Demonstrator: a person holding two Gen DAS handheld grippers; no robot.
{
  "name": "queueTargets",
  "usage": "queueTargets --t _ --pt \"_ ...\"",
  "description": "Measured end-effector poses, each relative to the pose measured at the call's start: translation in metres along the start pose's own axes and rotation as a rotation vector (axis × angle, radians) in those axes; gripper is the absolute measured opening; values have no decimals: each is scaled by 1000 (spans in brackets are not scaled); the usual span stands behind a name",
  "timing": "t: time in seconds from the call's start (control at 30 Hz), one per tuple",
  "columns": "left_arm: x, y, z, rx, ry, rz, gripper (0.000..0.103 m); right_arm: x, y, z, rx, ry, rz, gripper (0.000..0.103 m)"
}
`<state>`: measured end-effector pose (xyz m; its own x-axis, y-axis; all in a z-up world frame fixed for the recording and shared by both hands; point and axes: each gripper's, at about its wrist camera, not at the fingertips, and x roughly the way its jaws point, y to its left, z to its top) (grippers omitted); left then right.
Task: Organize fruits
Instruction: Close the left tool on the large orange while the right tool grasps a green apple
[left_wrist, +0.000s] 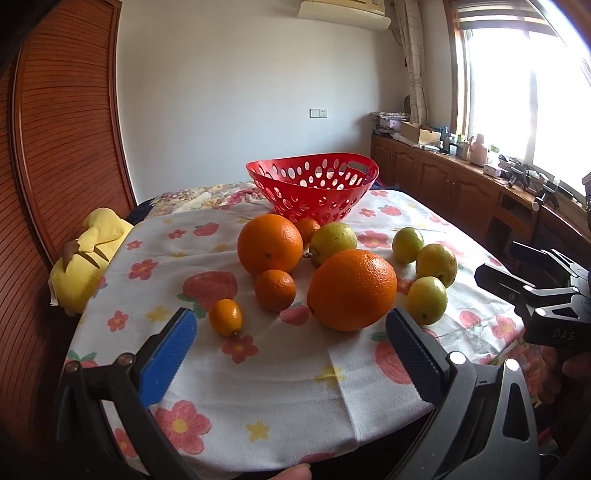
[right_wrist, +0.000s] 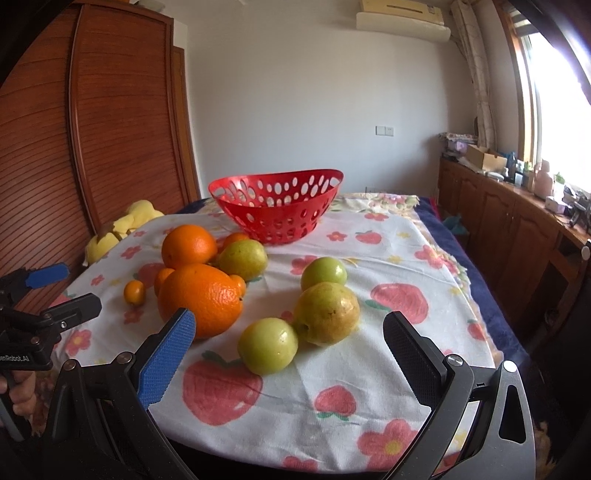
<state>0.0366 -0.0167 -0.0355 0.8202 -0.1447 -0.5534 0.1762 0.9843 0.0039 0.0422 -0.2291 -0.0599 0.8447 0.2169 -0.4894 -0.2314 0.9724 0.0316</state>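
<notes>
A red perforated basket (left_wrist: 314, 184) (right_wrist: 275, 203) stands empty at the far side of the table. In front of it lie two big oranges (left_wrist: 351, 290) (right_wrist: 201, 297), smaller oranges (left_wrist: 275, 290), a kumquat (left_wrist: 226, 316) (right_wrist: 134, 291), and several yellow-green fruits (left_wrist: 426, 300) (right_wrist: 327, 313). My left gripper (left_wrist: 291, 334) is open and empty, just short of the near big orange. My right gripper (right_wrist: 290, 338) is open and empty, with a green fruit (right_wrist: 267, 346) between its fingers' line.
A floral cloth (left_wrist: 258, 387) (right_wrist: 388, 332) covers the table. A yellow plush toy (left_wrist: 86, 258) (right_wrist: 118, 229) lies at the left edge. A wooden wardrobe (right_wrist: 110, 110) stands left, and a cluttered wooden cabinet (left_wrist: 461, 177) runs under the window on the right.
</notes>
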Motion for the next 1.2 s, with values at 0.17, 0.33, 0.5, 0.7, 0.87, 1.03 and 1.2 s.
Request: queueTargets --t 0.17,0.33,0.5,0.7,0.87,1.03,1.2 --pt "12 -2 4 13 27 -30 101 14 4 -3 -39 30 21 98" --pt "25 -9 8 36 52 -61 101 30 6 -8 -50 77 49 89" --pt "39 -13 13 51 95 -94 100 41 5 -14 -57 119 76 80" --pt "51 -20 15 67 127 -119 100 48 4 -19 -61 148 84 75" --pt "62 -26 17 79 157 -155 97 53 2 -22 -56 159 100 75" --pt "76 -29 19 73 184 -179 93 59 1 -27 -52 173 104 75" --pt "87 -29 23 67 199 -201 93 62 0 -26 -51 177 118 75"
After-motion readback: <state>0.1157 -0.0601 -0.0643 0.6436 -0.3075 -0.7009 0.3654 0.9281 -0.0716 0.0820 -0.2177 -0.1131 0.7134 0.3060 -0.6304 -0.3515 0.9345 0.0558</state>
